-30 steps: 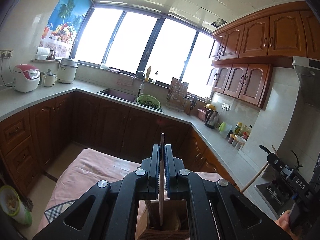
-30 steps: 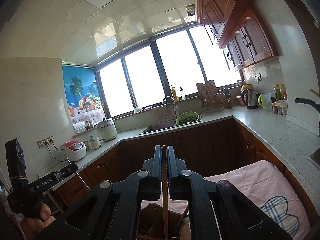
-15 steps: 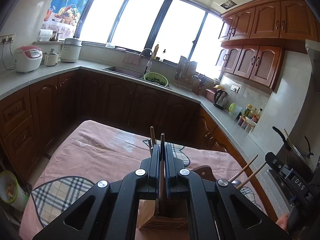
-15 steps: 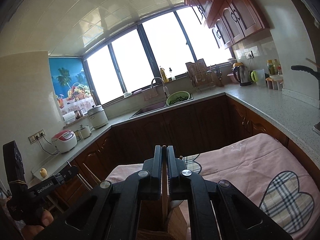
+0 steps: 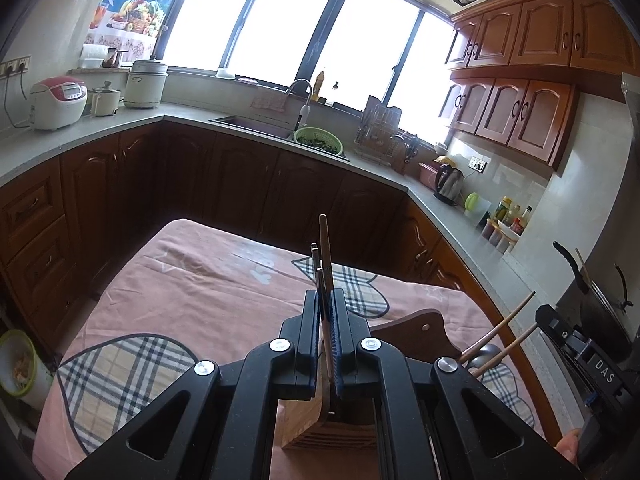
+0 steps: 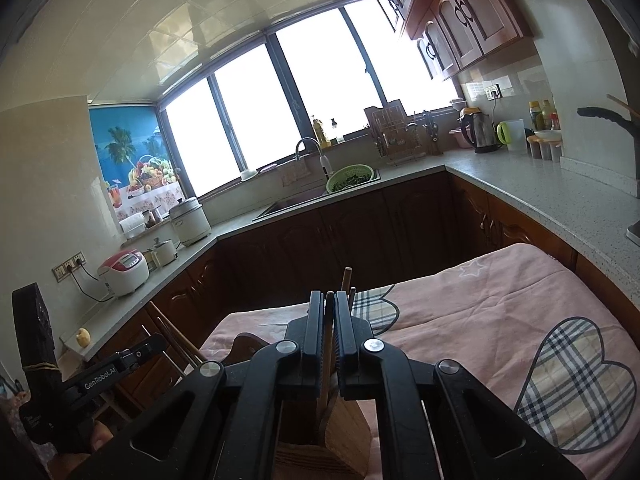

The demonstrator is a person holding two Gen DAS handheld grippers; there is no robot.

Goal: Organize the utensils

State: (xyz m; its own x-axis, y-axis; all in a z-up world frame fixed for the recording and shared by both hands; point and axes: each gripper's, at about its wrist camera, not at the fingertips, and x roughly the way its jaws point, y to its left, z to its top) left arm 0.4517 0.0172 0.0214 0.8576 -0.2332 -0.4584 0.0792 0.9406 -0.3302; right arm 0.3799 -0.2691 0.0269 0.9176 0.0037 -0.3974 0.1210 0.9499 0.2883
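My left gripper (image 5: 327, 300) is shut on a wooden-handled utensil (image 5: 325, 248) whose lower end reaches into a wooden utensil holder (image 5: 308, 424) on the pink tablecloth (image 5: 208, 288). Thin chopstick tips (image 5: 315, 256) stand beside the handle. My right gripper (image 6: 328, 300) is shut on a wooden stick-like utensil (image 6: 327, 344) that goes down into the same holder (image 6: 344, 436). Another wooden handle (image 6: 346, 280) rises just behind its fingers. Each gripper shows at the edge of the other's view.
A wooden cutting board (image 5: 424, 326) lies behind the holder, with two wooden-handled spoons (image 5: 496, 340) sticking up at the right. Kitchen counters, a sink (image 5: 256, 124), a kettle (image 5: 450, 184) and a rice cooker (image 5: 58, 102) ring the table.
Both grippers have tilted downward and lowered toward the holder, so the table and holder fill more of each view. Both stay shut on their utensils.
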